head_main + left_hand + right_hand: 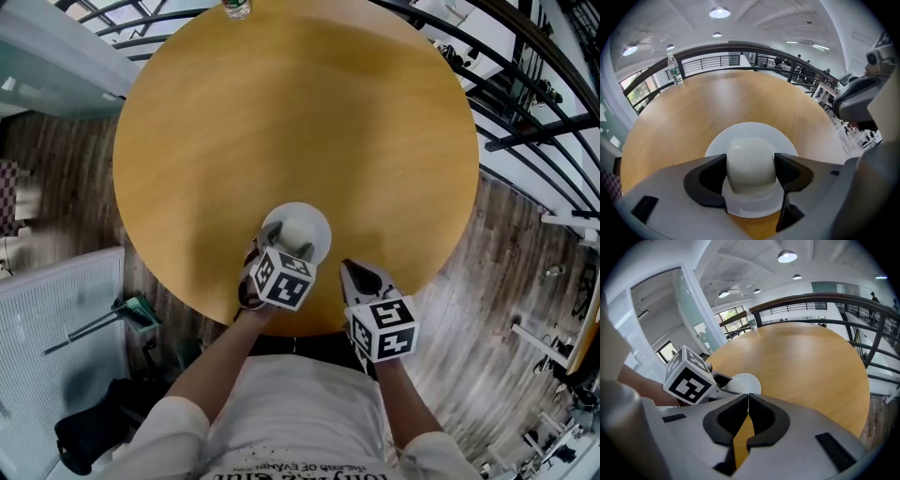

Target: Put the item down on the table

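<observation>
A white round item (pixel 298 228) with a flat rim and a domed middle (pixel 751 161) is over the near part of the round wooden table (pixel 281 112). My left gripper (pixel 286 247) is shut on the dome, one jaw on each side, as the left gripper view (pixel 751 169) shows. Whether the rim rests on the table I cannot tell. My right gripper (pixel 362 276) hovers just right of it at the table's near edge, shut and empty (pixel 748 397). The white item (pixel 740 382) shows to its left in the right gripper view.
A water bottle (pixel 236 7) stands at the table's far edge, also visible as a bottle (pixel 673 69) in the left gripper view. Dark railings (pixel 525 84) curve round the far right. A white panel (pixel 56 309) and dark clutter lie on the floor at left.
</observation>
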A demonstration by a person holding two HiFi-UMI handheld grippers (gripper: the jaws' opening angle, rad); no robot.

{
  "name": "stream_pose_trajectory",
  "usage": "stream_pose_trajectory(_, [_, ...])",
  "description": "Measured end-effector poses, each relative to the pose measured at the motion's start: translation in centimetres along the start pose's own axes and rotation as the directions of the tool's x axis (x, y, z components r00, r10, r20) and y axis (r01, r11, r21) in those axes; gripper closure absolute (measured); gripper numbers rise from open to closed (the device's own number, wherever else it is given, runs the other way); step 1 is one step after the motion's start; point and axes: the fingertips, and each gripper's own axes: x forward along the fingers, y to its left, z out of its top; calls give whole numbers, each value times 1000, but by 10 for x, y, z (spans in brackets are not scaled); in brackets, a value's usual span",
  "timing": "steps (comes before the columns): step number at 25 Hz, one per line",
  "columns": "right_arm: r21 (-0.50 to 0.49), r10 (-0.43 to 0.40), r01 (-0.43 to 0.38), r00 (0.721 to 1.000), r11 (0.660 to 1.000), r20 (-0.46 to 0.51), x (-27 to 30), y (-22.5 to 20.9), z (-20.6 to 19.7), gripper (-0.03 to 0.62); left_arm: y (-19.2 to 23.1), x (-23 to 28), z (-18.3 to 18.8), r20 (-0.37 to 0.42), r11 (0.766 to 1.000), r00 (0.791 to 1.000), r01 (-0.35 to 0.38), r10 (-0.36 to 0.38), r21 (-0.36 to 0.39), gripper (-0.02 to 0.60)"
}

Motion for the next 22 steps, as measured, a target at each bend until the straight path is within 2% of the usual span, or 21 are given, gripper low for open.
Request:
stream_pose_trajectory(4, [-1, 1, -1, 1000, 1000, 5, -3, 1, 0, 568, 0, -2, 0, 7, 1000, 1000, -5, 5, 3, 249])
stream_pose_trajectory(11, [-8, 1, -1, 1000, 1000, 9, -5, -1, 2, 568, -3, -12, 8, 48, 999, 998, 35, -34, -22, 227])
stream_pose_trajectory(17, [-28, 6, -5, 1000, 1000, 30, -10, 6, 10, 568, -6, -43, 17, 126, 994, 990, 71, -61, -79, 227])
stream_pose_trajectory(22, [-57, 10, -7, 999, 998, 49, -18, 17, 18, 568, -2, -87, 29, 223, 987, 973, 95, -65, -126, 227])
